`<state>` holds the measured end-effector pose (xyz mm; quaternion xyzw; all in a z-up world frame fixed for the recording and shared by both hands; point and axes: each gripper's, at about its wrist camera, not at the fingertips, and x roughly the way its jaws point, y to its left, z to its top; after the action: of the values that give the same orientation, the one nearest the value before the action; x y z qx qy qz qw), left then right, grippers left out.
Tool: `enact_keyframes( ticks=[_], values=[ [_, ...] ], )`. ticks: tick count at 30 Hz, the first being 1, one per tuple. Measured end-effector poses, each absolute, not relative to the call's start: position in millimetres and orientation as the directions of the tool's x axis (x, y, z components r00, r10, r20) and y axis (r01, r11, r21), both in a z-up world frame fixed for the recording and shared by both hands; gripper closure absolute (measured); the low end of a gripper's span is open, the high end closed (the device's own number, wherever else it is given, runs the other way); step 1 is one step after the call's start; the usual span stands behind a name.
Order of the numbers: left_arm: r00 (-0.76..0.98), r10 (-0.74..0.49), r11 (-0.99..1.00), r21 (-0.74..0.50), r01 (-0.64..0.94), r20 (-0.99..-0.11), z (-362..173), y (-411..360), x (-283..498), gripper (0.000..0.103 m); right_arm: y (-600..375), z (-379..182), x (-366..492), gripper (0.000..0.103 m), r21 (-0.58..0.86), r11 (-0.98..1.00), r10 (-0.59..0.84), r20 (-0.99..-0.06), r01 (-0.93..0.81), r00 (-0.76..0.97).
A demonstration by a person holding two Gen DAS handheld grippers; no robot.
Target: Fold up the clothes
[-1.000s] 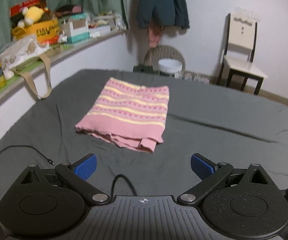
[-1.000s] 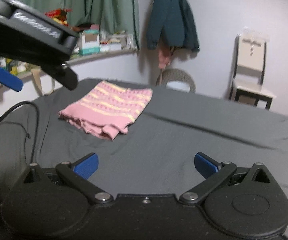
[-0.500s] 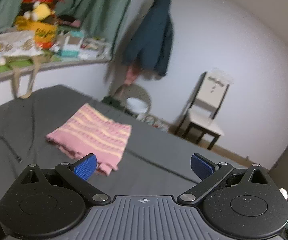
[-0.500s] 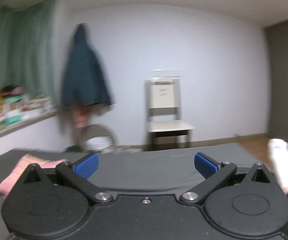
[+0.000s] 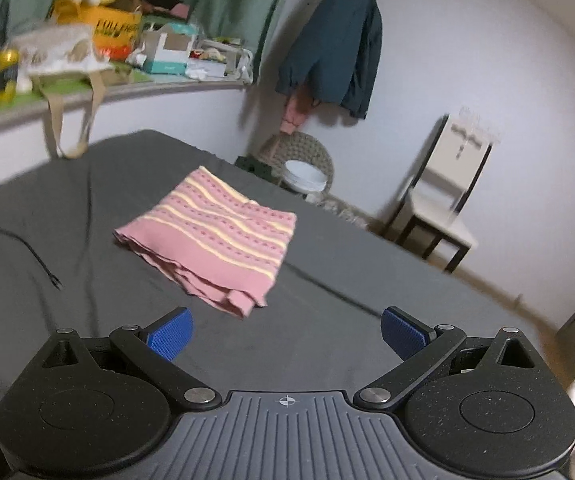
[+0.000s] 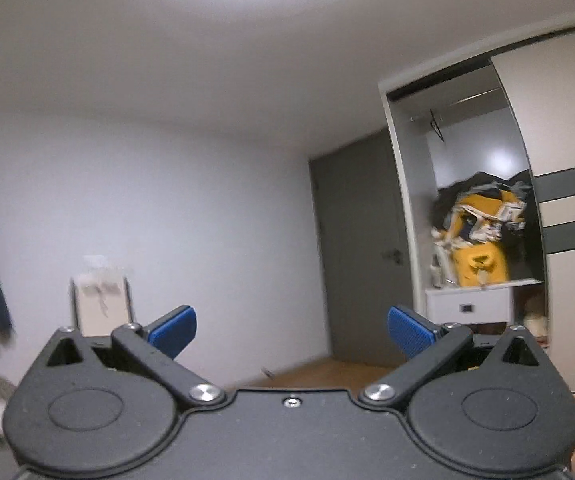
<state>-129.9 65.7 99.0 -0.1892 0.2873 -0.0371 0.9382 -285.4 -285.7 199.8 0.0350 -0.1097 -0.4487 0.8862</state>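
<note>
A folded pink garment (image 5: 211, 236) with yellow stripes lies flat on the dark grey bed (image 5: 327, 320). My left gripper (image 5: 285, 334) hovers above the bed, short of the garment's near corner, open with nothing between its blue pads. My right gripper (image 6: 291, 330) is open and empty too. It points up and away at the wall, a grey door (image 6: 357, 256) and an open wardrobe (image 6: 475, 216); neither the bed nor the garment shows in the right wrist view.
A black cable (image 5: 27, 248) trails over the bed's left side. A cluttered shelf (image 5: 99, 60) runs along the left wall. A dark jacket (image 5: 335, 40) hangs on the wall above a wicker basket (image 5: 299, 160). A white chair (image 5: 443, 196) stands beyond the bed.
The right gripper has swung up and to the right, away from the bed toward the door and wardrobe. The left gripper turned right, then partly back toward the garment. Both stayed open.
</note>
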Motion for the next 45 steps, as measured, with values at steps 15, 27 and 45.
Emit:
enact_keyframes(
  ticks=[15, 27, 45],
  values=[
    [0.861, -0.355, 0.887, -0.421, 0.188, -0.363, 130, 58, -176, 0.000, -263, 172, -348, 0.000, 0.409, 0.708, 0.444, 0.375, -0.575, 0.814],
    [0.853, -0.315, 0.914, -0.374, 0.156, -0.416, 155, 165, -260, 0.000, -214, 90, -345, 0.000, 0.447, 0.772, 0.472, 0.073, -0.452, 0.879],
    [0.738, 0.486, 0.871, 0.193, -0.451, -0.469, 310, 376, -444, 0.000, -174, 65, -318, 0.000, 0.407, 0.787, 0.524, -0.045, -0.463, 0.851]
  ],
)
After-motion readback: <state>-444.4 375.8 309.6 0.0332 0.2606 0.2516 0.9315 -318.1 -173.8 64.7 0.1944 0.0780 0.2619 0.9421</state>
